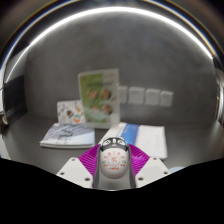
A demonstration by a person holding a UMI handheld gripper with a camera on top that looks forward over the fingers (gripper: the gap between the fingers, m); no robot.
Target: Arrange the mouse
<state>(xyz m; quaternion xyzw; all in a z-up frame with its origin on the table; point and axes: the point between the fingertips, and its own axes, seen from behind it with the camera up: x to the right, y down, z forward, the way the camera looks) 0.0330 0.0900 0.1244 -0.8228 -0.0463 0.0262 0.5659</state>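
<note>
While held low and level over the desk (30,150), the gripper (115,165) looks straight ahead toward the wall (60,60), its 2 fingers rising from below to either side of the mouse (115,168).

Gripper: 1. Fingers: 2, with magenta pads (93,157) on their inner faces. Both pads lie against the mouse's flanks, so the tongs are clamped on it; the contact on each side looks close, with no gap seen.

Mouse: 1, pale grey-white with a dark band across its far end. It sits between the fingers, at their tips. Long axis runs along the fingers, away from the camera; the dark end points forward toward the wall. Whether its underside rests on the desk is hidden by its own body.

Booklet (68,137): 1, flat on the desk to the left ahead of the fingers, white with a blue edge.

Papers (145,140): a white sheet or 2 lying flat just beyond the mouse, to the right; the count is hard to tell.

Card (99,92): 1, upright against the wall beyond the booklet, green and white with small pictures.

Leaflet (68,110): 1, smaller, leaning beside the card's left foot.

Sockets (146,96): about 3 pale plates in a row on the wall, right of the card.
</note>
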